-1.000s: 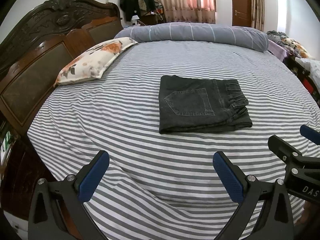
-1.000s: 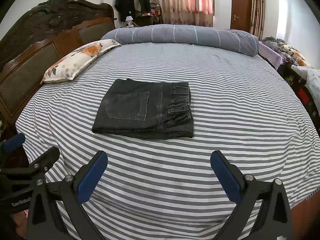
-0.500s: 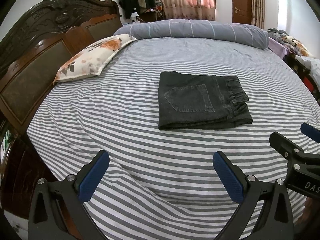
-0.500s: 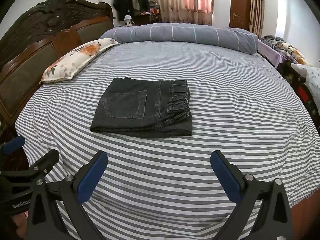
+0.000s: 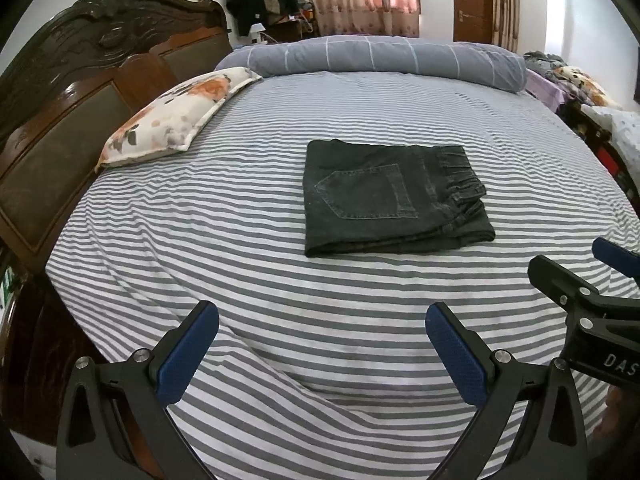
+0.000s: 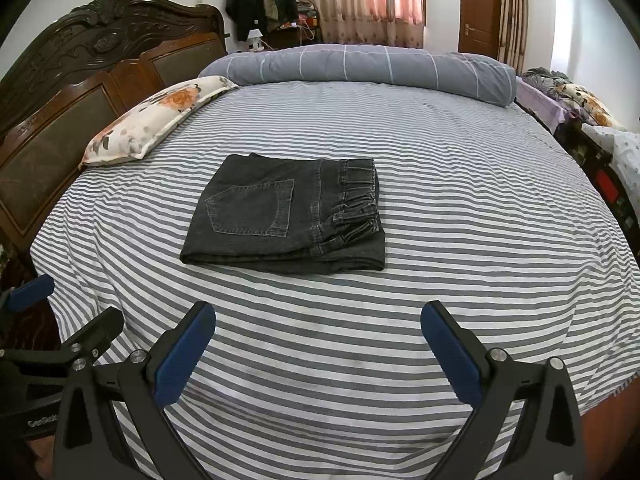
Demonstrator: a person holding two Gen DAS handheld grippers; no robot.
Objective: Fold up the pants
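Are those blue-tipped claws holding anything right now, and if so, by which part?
Nothing is held. The left gripper and the right gripper are both open over the striped bed, short of the folded pants.

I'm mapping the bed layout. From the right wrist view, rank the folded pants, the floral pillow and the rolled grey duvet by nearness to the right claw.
1. Folded pants: mid-bed, just ahead and slightly left of the right claw.
2. Floral pillow: farther back, far left by the headboard.
3. Rolled grey duvet: farthest, across the bed's far edge.
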